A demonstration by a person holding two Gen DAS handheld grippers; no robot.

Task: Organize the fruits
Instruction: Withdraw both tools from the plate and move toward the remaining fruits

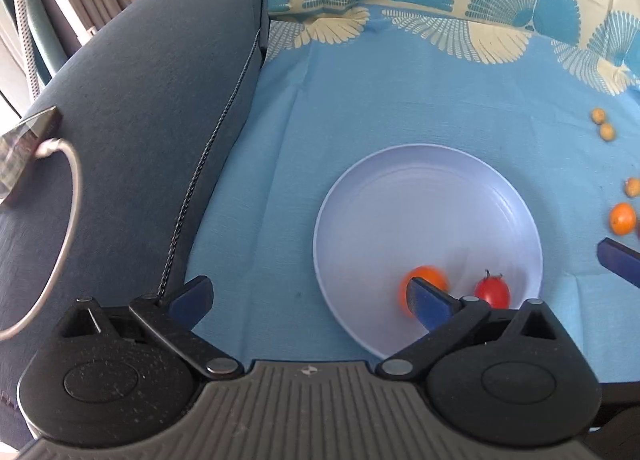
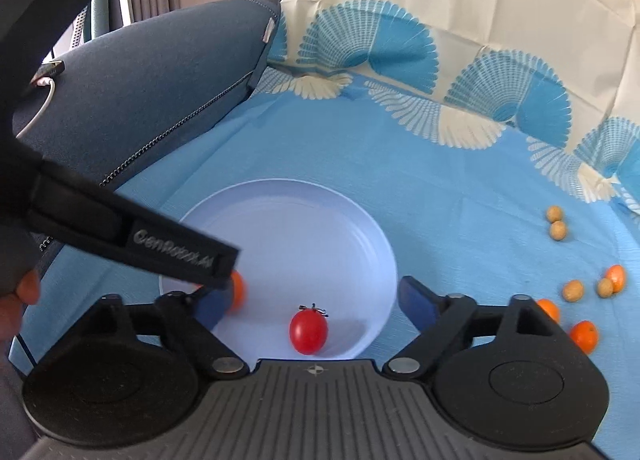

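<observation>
Surface is a light blue cloth [image 2: 440, 196] with white and blue fan pattern along its far edge, draped up cream-coloured at the back. Left of it sits a dark blue-grey sofa armrest [image 1: 152, 108] with stitched seam. On the armrest: a phone [image 1: 24, 152] with a white cable [image 1: 68, 220] plugged in. Curtain folds in the far left background.

A pale lilac plate [image 2: 304, 212] lies flat on the cloth, near the armrest. Inside it, 2 fruits: 1 red cherry tomato [image 2: 308, 331] with dark stem, near the plate's near rim, and 1 small orange fruit [image 1: 430, 280], slightly blurred, left of the tomato, well apart from it.

On the cloth right of the plate, loose fruits, right wrist view count: 4 small tan round fruits [image 2: 555, 214], two touching as a pair further back, two nearer; 3 small orange fruits [image 2: 585, 335], one touching a tan one, one partly hidden behind the gripper body.

Left gripper [image 1: 304, 296]: jaws wide apart, nothing held; its right finger overlaps the orange fruit in the plate, contact can't tell. Right gripper [image 2: 316, 302]: jaws wide apart over the plate's near side, tomato lies between the fingers, not pinched. A hand [image 2: 16, 300] shows at the left edge of the right wrist view.
</observation>
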